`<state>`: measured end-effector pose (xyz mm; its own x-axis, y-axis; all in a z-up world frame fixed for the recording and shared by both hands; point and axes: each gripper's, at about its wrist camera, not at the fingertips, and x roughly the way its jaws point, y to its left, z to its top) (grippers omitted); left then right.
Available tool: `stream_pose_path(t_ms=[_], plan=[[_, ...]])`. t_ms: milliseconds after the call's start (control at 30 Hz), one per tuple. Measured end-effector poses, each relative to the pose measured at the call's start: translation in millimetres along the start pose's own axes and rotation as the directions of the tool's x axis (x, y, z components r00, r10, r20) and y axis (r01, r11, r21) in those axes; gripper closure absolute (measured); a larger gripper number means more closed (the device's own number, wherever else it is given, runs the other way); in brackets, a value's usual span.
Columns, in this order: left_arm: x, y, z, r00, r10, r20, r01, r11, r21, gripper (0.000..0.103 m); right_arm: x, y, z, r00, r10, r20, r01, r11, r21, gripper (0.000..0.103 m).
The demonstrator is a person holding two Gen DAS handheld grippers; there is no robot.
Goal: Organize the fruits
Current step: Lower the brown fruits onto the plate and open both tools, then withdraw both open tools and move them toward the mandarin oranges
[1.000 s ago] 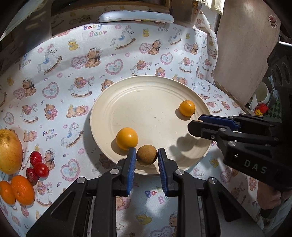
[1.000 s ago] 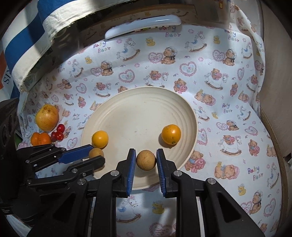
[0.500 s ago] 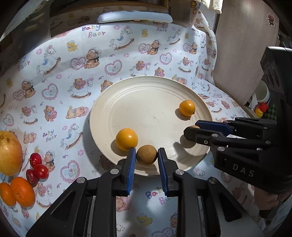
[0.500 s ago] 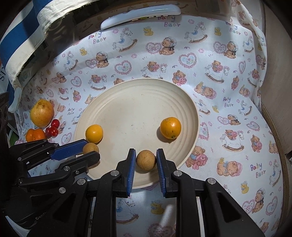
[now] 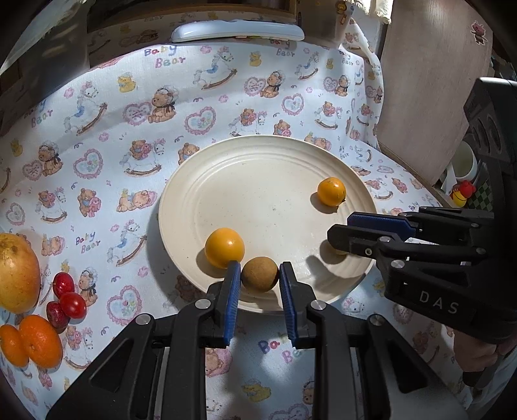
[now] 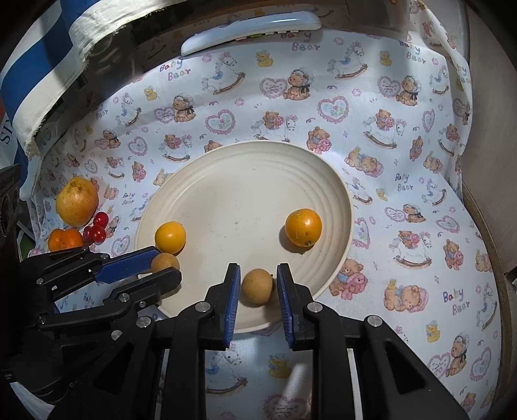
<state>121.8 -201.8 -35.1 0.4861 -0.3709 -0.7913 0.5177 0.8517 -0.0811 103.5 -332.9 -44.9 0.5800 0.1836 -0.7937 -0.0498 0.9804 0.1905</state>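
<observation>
Left tongs (image 5: 260,281): pitched steeply down over the near rim of the plate (image 5: 258,168), clenched on a small brown round fruit (image 5: 260,274); both blue pads (image 5: 233,287) press its sides.
Left-held fruit: sits at the plate's near edge, between the pads; whether it rests on the plate or is just above it cannot be told.
Right tongs (image 6: 257,284): same steep downward tilt, at the plate's near rim, grasping a second brown fruit (image 6: 257,287) between its blue pads (image 6: 233,290).
Two tongs together: side by side, well apart, each reaching in from the near side; in the right wrist view the left tongs come in from the left, one jaw above the other.
Hand: part of the person's right hand (image 5: 478,355) shows under the right tongs' black body, wrapped on the handle.
Yellow-orange fruit (image 5: 224,247): on the plate, touching the left tongs' left pad tip.
Second orange fruit (image 5: 331,191): on the plate, beyond the right tongs' tips, apart from them.
Off-plate fruit: a large yellow fruit (image 5: 17,273), red cherry tomatoes (image 5: 66,299) and two tangerines (image 5: 32,344) lie on the teddy-bear cloth (image 5: 129,129), well left of the left tongs.
Far edge: a white remote control (image 5: 237,29) lies beyond the plate.
</observation>
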Motion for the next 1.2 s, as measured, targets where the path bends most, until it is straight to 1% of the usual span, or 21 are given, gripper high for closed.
stream_pose_path(t_ms=[67,133,267,433,533,633,700,767,800,833,867,900,967,1000,1067,1100,1133,1167,1200], plan=[[0,0,0,1.0,0.0,0.0,0.0,1.0,-0.003,0.079,-3,0,1,1.0,-0.002,0.008,0.002,1.0,0.001,0.077],[-2,1,0,1.0,0.002,0.002,-0.002,1.0,-0.005,0.079,-6,-1,1,1.0,-0.001,0.019,0.001,1.0,0.007,0.074],[-8,2,0,1.0,0.003,0.018,-0.003,1.0,-0.009,0.079,-14,-3,3,0.999,0.005,0.044,-0.006,1.0,0.022,0.073],[-26,0,3,0.998,0.011,0.064,-0.011,1.0,-0.007,0.078,-31,-3,5,0.994,-0.004,0.107,0.002,1.0,0.019,0.073],[-39,-1,4,0.995,0.021,0.102,-0.021,1.0,-0.003,0.076,-44,-1,5,0.988,0.005,0.156,-0.007,1.0,0.013,0.073],[-58,0,5,0.987,0.033,0.156,-0.032,0.999,-0.009,0.067,-57,3,5,0.978,0.018,0.206,-0.018,1.0,0.001,0.073],[-72,3,5,0.98,0.043,0.193,-0.039,0.999,-0.025,0.058,-64,5,5,0.972,0.023,0.235,-0.022,1.0,-0.006,0.073],[-85,6,3,0.971,0.065,0.231,-0.059,0.998,-0.036,0.056,-70,7,4,0.965,0.027,0.259,-0.025,1.0,-0.011,0.073],[-94,8,0,0.961,0.092,0.26,-0.083,0.995,-0.047,0.056,-73,9,4,0.961,0.032,0.276,-0.029,0.999,-0.013,0.073],[-105,9,-2,0.948,0.117,0.297,-0.104,0.993,-0.059,0.051,-76,10,4,0.956,0.04,0.291,-0.036,0.999,-0.018,0.073],[-115,11,-4,0.937,0.125,0.326,-0.109,0.992,-0.066,0.048,-81,12,2,0.948,0.053,0.313,-0.046,0.999,-0.028,0.073],[-126,13,-7,0.923,0.134,0.362,-0.113,0.991,-0.078,0.043,-84,15,1,0.942,0.057,0.332,-0.048,0.998,-0.036,0.073],[-147,16,-12,0.891,0.17,0.42,-0.142,0.985,-0.097,0.039,-93,22,-1,0.927,0.063,0.369,-0.046,0.997,-0.055,0.073],[-158,16,-15,0.872,0.19,0.451,-0.162,0.982,-0.1,0.038,-98,27,-2,0.919,0.069,0.387,-0.048,0.997,-0.065,0.073],[-176,18,-19,0.84,0.222,0.495,-0.194,0.975,-0.107,0.029,-106,36,-4,0.907,0.077,0.414,-0.047,0.996,-0.081,0.073],[-184,19,-22,0.825,0.23,0.515,-0.202,0.973,-0.111,0.023,-111,42,-4,0.902,0.08,0.423,-0.045,0.995,-0.093,0.072],[-192,21,-24,0.813,0.236,0.532,-0.207,0.972,-0.115,0.019,-114,49,-5,0.899,0.081,0.431,-0.039,0.994,-0.105,0.068],[-198,21,-25,0.805,0.247,0.539,-0.218,0.969,-0.118,0.018,-117,53,-6,0.895,0.081,0.438,-0.034,0.993,-0.113,0.065],[-204,23,-27,0.796,0.267,0.544,-0.238,0.963,-0.125,0.014,-122,58,-7,0.889,0.08,0.45,-0.028,0.992,-0.121,0.058]])
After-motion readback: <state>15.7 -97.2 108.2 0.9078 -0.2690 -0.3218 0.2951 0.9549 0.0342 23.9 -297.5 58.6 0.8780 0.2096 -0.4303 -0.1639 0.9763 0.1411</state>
